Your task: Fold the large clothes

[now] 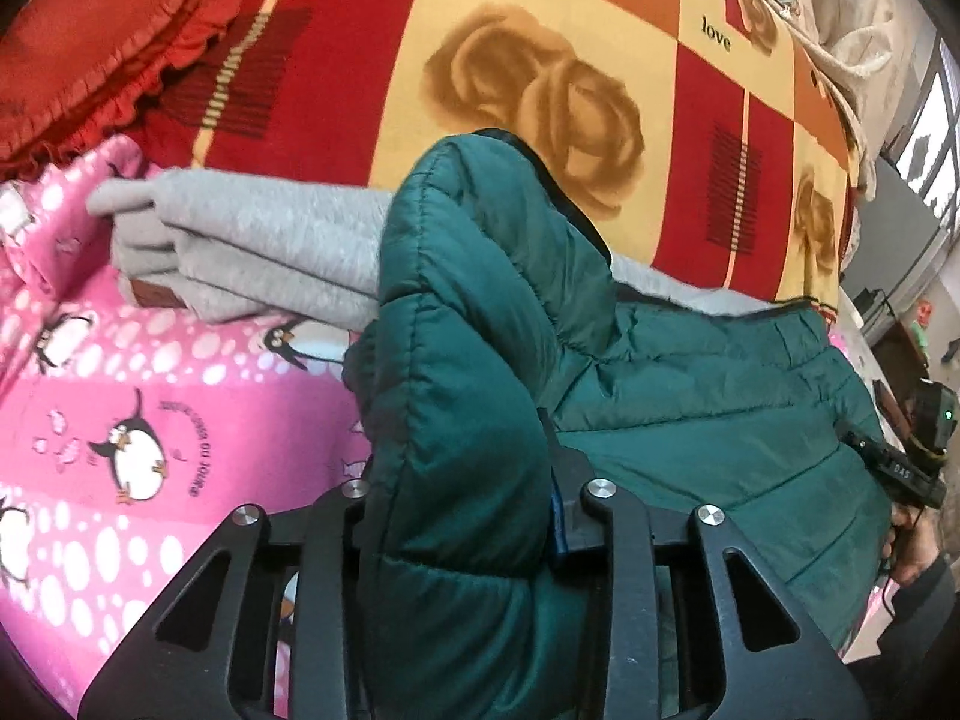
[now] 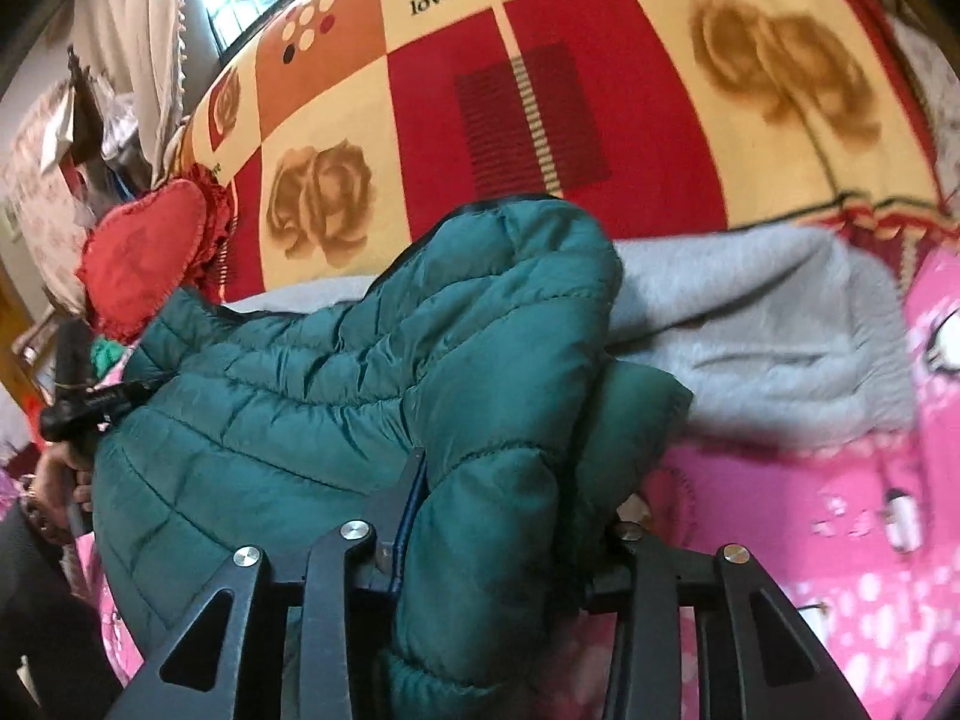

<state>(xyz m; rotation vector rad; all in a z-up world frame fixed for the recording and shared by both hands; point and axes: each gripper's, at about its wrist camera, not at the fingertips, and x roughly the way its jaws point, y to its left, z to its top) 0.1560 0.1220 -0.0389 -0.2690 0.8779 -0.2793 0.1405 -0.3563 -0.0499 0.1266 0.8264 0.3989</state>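
While both ends of the green puffer jacket are pinched and raised off the bed, the step in hand looks like a fold in mid-carry. The left hand-held gripper is clamped on a thick padded edge of the jacket, and the right hand-held gripper is clamped on another bunched edge, quilted fabric bulging out between the jaws of each. The jacket hangs over the pink penguin sheet, its far side lying against a folded grey garment that rests near the red and yellow rose blanket. A red frilled cushion sits off to one side. Judging by this, the next move calls for carrying both held edges together across the jacket's body, laying them down level, and letting go only once the padding settles flat.
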